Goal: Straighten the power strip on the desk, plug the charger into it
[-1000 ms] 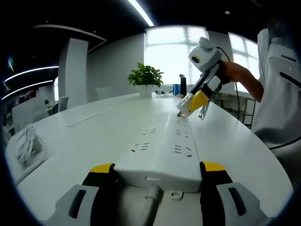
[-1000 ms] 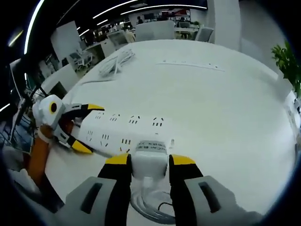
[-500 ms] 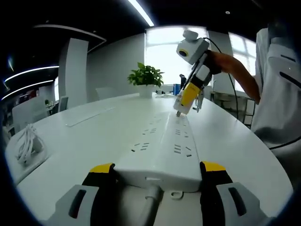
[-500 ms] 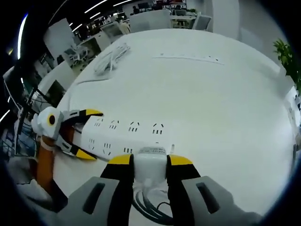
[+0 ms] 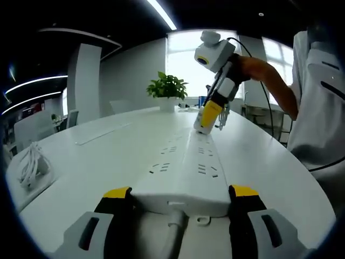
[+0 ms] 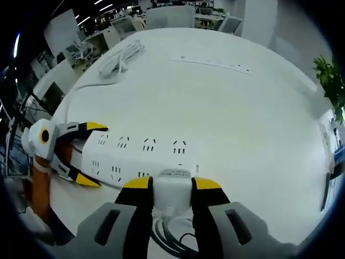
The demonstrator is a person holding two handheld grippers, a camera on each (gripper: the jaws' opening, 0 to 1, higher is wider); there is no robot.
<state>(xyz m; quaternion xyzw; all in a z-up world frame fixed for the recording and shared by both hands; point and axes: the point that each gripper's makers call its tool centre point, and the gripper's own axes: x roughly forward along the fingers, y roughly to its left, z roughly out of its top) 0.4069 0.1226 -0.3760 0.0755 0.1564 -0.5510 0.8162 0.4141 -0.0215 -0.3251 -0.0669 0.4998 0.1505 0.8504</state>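
The white power strip [image 5: 186, 172] lies flat on the white desk [image 5: 97, 162], and in the left gripper view its near end, the one with the cord, sits between the yellow-tipped jaws of the left gripper [image 5: 180, 202], which are spread to either side of it; whether they actually press its sides is hard to tell. From there its long axis runs away toward 12 o'clock, to the right gripper [image 5: 204, 125], which stands over the far end with its tips down. In the right gripper view that gripper [image 6: 166, 186] is clenched on the white charger [image 6: 172, 186], whose front face is at the strip's [image 6: 135, 159] near edge at 12 o'clock; the prongs are hidden, so whether they are in a socket cannot be made out. Here the strip stretches toward 9 o'clock, where the left gripper [image 6: 81, 154] brackets its end. The charger's dark cable [image 6: 170, 237] coils below, partly cut off behind the jaws.
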